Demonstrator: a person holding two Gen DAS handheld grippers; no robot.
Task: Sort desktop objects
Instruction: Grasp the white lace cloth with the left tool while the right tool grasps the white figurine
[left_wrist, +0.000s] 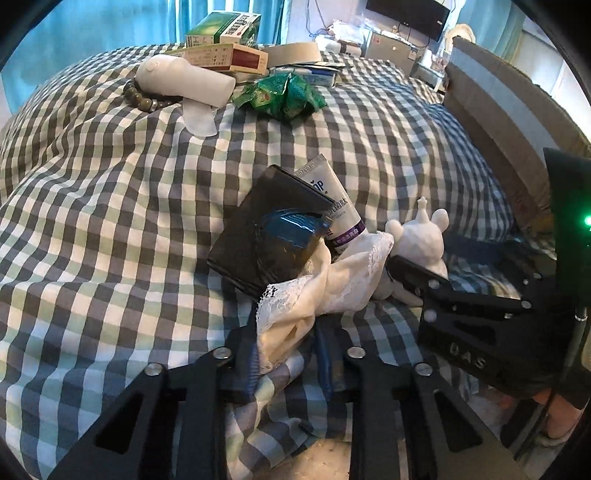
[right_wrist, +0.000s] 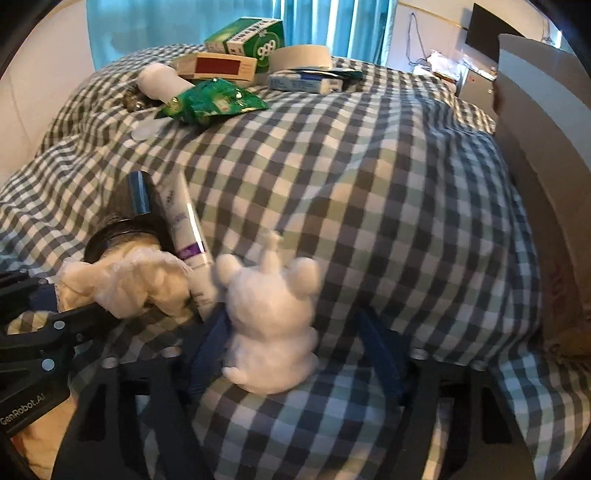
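The left gripper (left_wrist: 286, 354) pinches the lace cloth (left_wrist: 314, 295), and the white toy (right_wrist: 271, 325) sits at 12 o'clock between the right gripper (right_wrist: 295, 354) (not squeezing it yet).

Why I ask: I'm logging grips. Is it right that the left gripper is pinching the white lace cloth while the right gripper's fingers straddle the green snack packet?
Not quite. The left gripper does pinch the white lace cloth, but the right gripper straddles the white figurine, as the right wrist view shows. The green snack packet lies far back on the checked cloth.

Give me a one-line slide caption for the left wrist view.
Left gripper pinching a lace-trimmed white cloth on the checked bedspread, beside a white figurine.
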